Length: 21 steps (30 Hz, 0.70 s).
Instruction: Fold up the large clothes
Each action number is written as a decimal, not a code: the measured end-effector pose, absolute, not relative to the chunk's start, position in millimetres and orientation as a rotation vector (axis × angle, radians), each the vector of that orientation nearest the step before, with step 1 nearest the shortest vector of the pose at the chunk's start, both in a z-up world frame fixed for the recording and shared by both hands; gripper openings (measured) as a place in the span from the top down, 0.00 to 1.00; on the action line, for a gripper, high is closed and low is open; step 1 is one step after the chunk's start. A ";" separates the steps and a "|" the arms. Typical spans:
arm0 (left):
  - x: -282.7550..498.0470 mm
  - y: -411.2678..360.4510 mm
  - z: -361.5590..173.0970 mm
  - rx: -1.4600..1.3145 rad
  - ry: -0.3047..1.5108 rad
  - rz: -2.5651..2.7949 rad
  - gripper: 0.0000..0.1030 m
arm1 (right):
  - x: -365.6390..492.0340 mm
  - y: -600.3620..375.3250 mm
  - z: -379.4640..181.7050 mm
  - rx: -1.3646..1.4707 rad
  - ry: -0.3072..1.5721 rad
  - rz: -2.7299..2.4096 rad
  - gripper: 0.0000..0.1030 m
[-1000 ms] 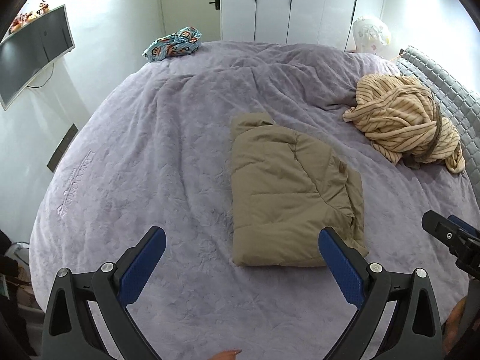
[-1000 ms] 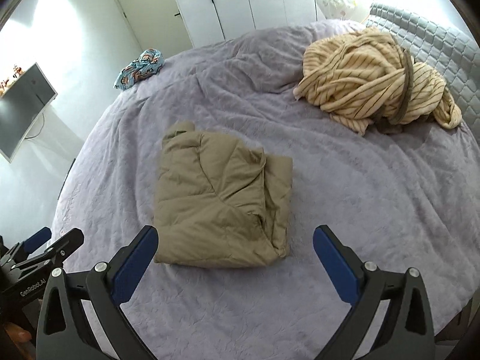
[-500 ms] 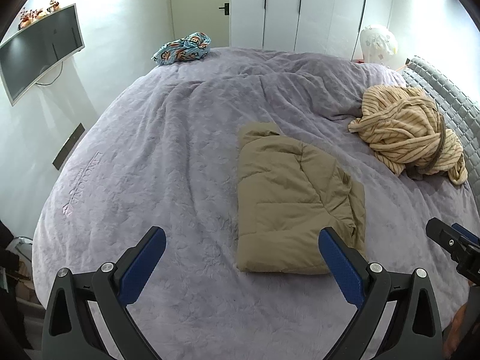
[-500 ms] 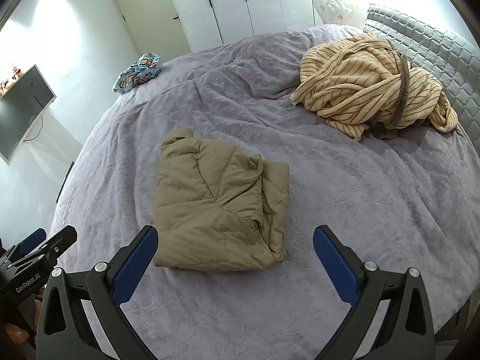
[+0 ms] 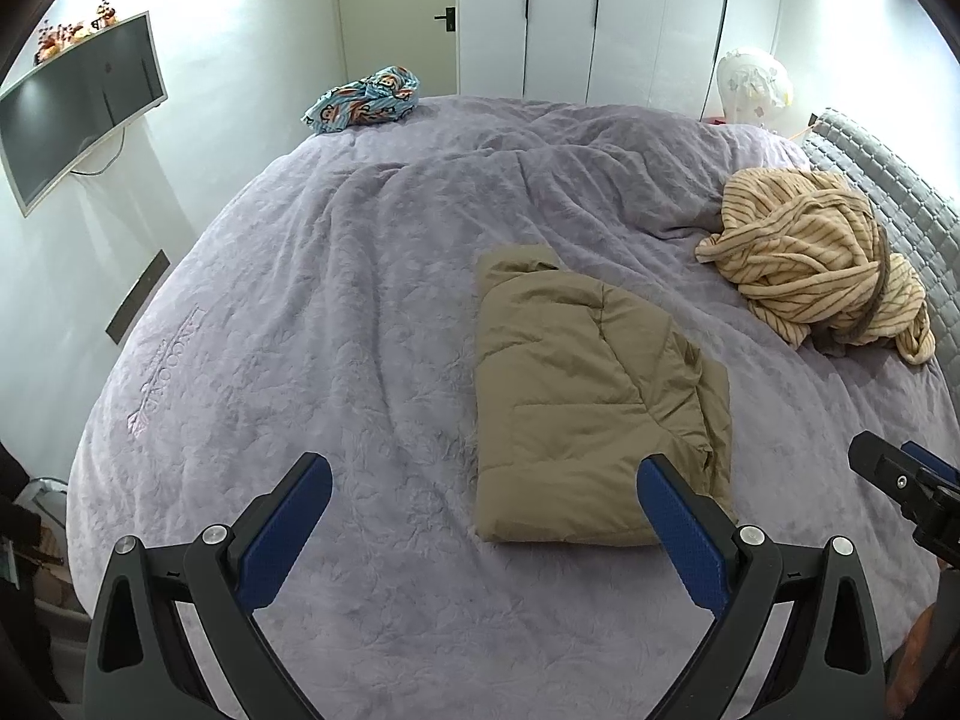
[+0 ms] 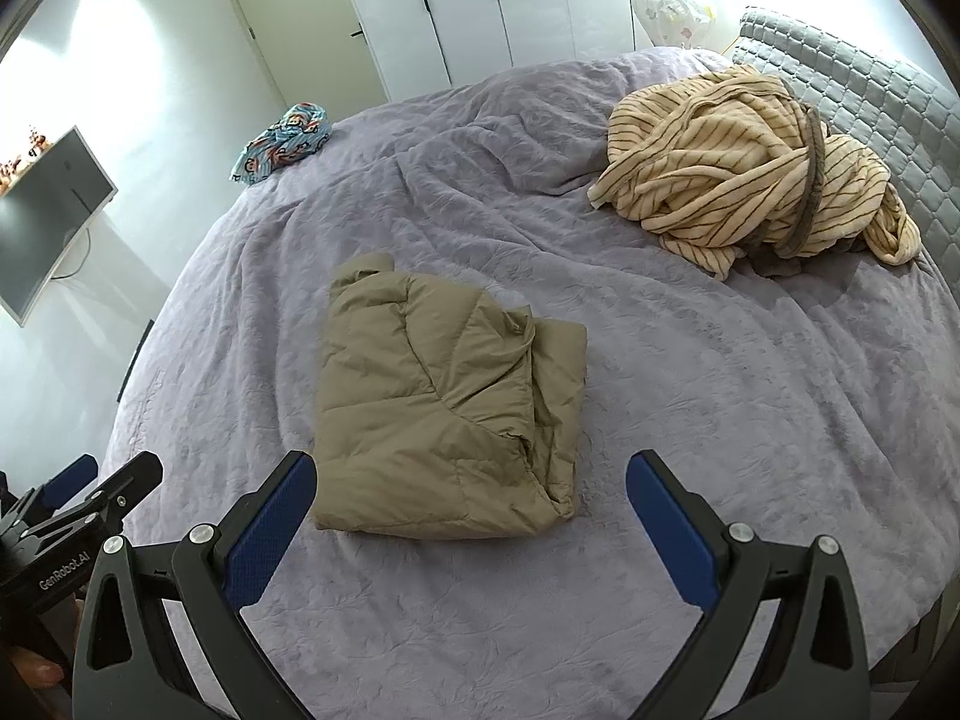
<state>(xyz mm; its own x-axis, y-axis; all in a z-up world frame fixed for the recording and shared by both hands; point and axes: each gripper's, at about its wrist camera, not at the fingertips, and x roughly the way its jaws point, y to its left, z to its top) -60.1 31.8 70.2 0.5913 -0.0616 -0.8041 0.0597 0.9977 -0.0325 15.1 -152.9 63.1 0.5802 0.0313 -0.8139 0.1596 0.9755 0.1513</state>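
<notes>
Jacket folded, both grippers off it

Khaki quilted puffer jacket (image 5: 594, 414) lay folded into a rough rectangle on the lilac embossed plush bedspread (image 5: 336, 324), around the middle of the bed, slightly right in the left wrist view. Long axis ran near to far. Collar-like bump sat at the far left corner; layered loose edges stacked along the right side; left side and near edge looked like clean folds.

Left gripper (image 5: 483, 531) had its blue-padded fingers spread wide, holding nothing, hovering above the near edge of the bed. Right gripper (image 6: 471, 525) was likewise spread and empty, just short of the jacket's near edge.

Handling, as a judgement: light, soft, puffy, shell probably slick, so layers could slide and the bundle spring open. Best hold would be the two near corners, pinching all layers together, or the thick folded left edge. Avoid the loose right flaps alone.

Beige brown-striped fleece garment (image 6: 756, 168) was heaped at far right by the grey quilted headboard (image 6: 870, 90), unfolded, probably next. Blue cartoon-print cloth (image 5: 363, 99) lay bunched at the far left bed edge, well apart.
</notes>
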 end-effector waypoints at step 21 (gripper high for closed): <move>-54.0 33.9 68.9 -0.002 0.937 -0.071 0.01 | 20.5 -148.0 63.5 0.216 0.952 -0.066 0.00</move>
<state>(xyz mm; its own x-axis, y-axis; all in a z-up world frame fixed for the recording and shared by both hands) -54.0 33.9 68.9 0.5899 -0.0624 -0.8050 0.0603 0.9976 -0.0331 20.5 -148.0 63.5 0.5801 0.0386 -0.8136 0.1507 0.9766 0.1537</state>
